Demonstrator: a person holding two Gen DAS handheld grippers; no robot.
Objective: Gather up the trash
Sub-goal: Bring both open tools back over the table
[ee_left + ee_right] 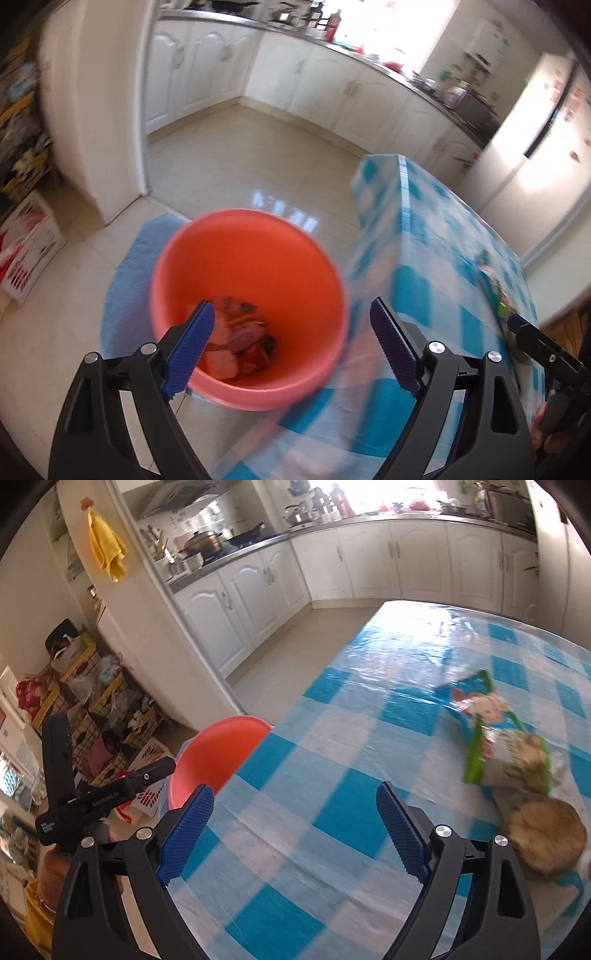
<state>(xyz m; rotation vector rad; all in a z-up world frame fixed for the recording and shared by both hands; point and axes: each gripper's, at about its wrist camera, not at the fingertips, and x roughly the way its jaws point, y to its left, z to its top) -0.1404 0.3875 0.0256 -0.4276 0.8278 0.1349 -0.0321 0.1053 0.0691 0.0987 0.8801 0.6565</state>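
Observation:
An orange bin [247, 306] stands on the floor beside the table, with several wrappers [240, 343] lying at its bottom. My left gripper [291, 325] hangs open above the bin's mouth with nothing between its fingers. In the right wrist view my right gripper [295, 812] is open and empty over the blue checked tablecloth [332, 760]. To its right lie a blue snack bag [476, 698], a green snack bag [513, 757] and a round brown biscuit [546, 834]. The bin's rim [221, 749] shows at the table's left edge. The left gripper's body [92, 794] appears at the far left.
A blue mat [125, 280] lies under the bin. White kitchen cabinets [295, 74] line the far walls. A cluttered wire rack [96, 709] and a white crate [147, 775] stand left of the table. A fridge [535, 155] stands beyond the table's far end.

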